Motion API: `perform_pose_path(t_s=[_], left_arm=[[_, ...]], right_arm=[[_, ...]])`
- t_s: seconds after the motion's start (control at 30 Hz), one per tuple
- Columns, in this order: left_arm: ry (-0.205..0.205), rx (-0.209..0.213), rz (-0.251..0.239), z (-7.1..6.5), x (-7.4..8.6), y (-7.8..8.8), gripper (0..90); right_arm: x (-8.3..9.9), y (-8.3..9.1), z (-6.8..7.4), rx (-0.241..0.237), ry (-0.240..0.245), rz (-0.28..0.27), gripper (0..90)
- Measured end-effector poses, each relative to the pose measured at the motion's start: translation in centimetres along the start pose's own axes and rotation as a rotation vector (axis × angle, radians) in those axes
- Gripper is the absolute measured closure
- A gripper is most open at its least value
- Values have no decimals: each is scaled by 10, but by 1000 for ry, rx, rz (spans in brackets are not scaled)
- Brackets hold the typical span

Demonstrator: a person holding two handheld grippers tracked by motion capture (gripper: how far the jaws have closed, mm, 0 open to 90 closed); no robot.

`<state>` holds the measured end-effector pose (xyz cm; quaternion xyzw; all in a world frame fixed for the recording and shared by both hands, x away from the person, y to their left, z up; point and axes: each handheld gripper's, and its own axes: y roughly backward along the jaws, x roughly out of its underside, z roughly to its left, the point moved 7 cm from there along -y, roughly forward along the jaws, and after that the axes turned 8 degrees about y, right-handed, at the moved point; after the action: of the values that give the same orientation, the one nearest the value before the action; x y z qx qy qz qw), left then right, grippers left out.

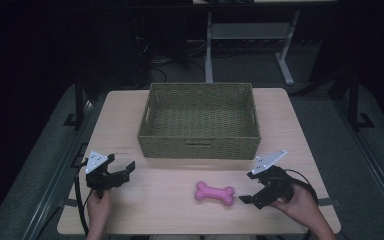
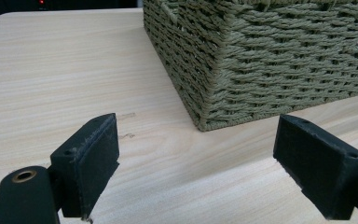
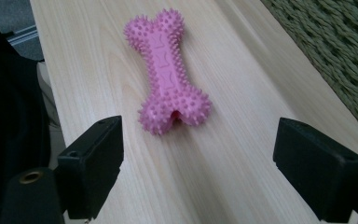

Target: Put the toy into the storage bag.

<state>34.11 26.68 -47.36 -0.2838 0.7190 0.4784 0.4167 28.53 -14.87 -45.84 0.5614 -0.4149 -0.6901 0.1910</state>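
Note:
A pink spiky bone toy (image 1: 214,193) lies on the wooden table (image 1: 170,215) in front of a woven green basket (image 1: 198,150). My right gripper (image 1: 250,187) sits just right of the bone, jaws wide open and pointing at it. In the right gripper view the bone toy (image 3: 168,70) lies ahead of my right gripper (image 3: 198,170), apart from both pads, with nothing between them. My left gripper (image 1: 121,165) rests at the table's left front, open and empty. In the left gripper view the basket's corner (image 2: 242,60) stands ahead of my left gripper (image 2: 196,170).
The basket's inside (image 1: 200,120) looks empty. The table's front edge (image 1: 180,233) runs close behind both hands. Beyond the table stands a desk frame (image 1: 250,35) on a dark floor. Cables trail from both grippers.

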Motion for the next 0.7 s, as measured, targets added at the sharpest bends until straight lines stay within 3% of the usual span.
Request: perform_pose_path(t_s=[0.17,0.37,0.7], left_arm=[[-5,-1,5,-1,0,0,137],[-4,-1,3,-1,0,-1,137],[-4,1,5,-1,0,-1,137]], right_arm=[[-5,-5,1,3,13,19,147],[-18,-18,4,-26,66,57,147],[-33,-33,10,-67,110,98,147]])
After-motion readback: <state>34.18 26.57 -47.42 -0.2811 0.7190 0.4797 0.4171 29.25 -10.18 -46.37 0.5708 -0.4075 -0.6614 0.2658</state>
